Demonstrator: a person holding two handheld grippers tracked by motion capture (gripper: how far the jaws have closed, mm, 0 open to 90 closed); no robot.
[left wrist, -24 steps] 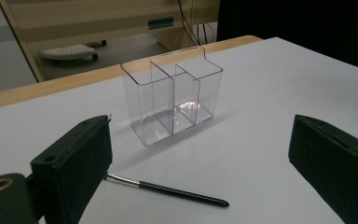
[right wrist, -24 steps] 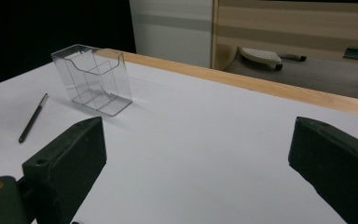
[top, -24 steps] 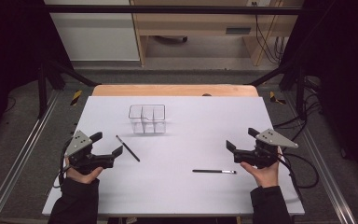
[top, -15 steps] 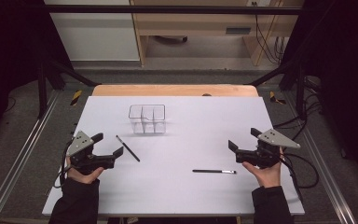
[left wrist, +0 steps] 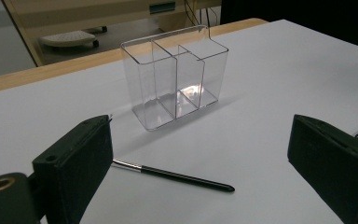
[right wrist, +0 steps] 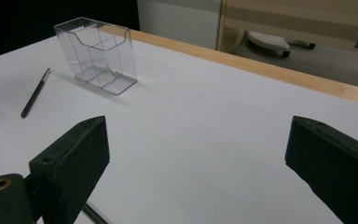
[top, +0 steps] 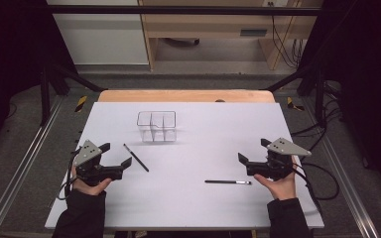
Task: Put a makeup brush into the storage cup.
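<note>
Two tools, both wide open and holding nothing: left tool (top: 113, 156) at lower left of the high view, right tool (top: 253, 152) at lower right. One pen (top: 136, 157) lies just beside the left tool, another pen (top: 227, 182) near the right. Clear holder (top: 157, 126) stands upright, upper middle of the tabletop (top: 203, 124).

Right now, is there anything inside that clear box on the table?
Nothing. The clear box has three compartments and all stand empty; its walls are see-through, so nothing is hidden. Both pens lie outside on the table: one near the left fingers, one near the right.
</note>
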